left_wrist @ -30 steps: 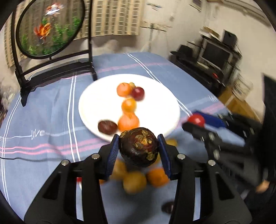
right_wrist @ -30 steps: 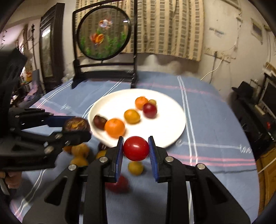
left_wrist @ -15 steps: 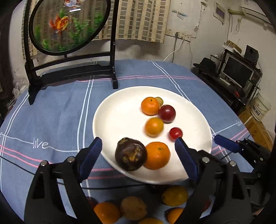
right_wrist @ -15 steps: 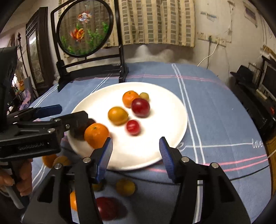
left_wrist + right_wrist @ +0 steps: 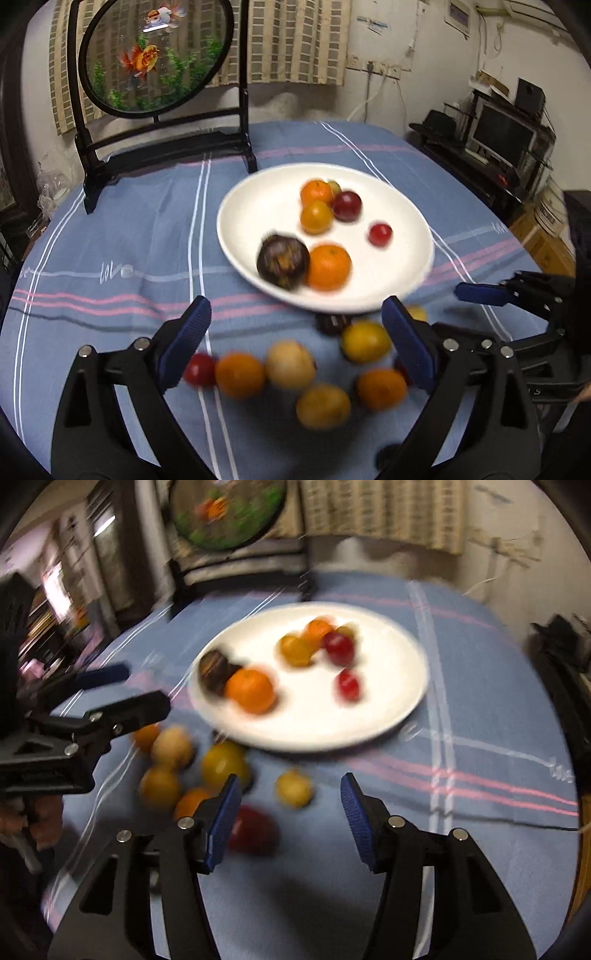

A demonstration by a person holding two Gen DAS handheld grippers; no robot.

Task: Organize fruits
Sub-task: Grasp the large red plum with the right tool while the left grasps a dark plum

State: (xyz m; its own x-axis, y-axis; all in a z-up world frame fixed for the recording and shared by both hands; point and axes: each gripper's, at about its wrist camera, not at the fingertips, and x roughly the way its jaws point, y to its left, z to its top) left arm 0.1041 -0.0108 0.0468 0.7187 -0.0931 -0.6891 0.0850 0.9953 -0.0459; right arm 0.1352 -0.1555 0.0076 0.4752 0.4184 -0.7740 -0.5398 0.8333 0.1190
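A white plate (image 5: 258, 192) (image 5: 388, 701) on the blue cloth holds several fruits: a dark purple mangosteen (image 5: 282, 262) (image 5: 214, 670), an orange (image 5: 328, 266) (image 5: 251, 690), a small red tomato (image 5: 380, 233) (image 5: 348, 684), a dark red plum (image 5: 347, 205) and two small oranges. Several loose fruits lie on the cloth before the plate, among them an orange (image 5: 240, 374), a yellow one (image 5: 365, 341) (image 5: 293, 788) and a red one (image 5: 253, 830). My left gripper (image 5: 295, 350) is open and empty above the loose fruits. My right gripper (image 5: 291, 812) is open and empty near the yellow and red fruits.
A black-framed round goldfish screen (image 5: 159, 55) stands at the back of the table. The right gripper shows at the right edge of the left wrist view (image 5: 517, 295). Shelves with a monitor (image 5: 506, 133) stand to the right.
Both grippers let go of their fruits onto the plate, the mangosteen and the red tomato, and pulled back open toward the loose fruits on the cloth.
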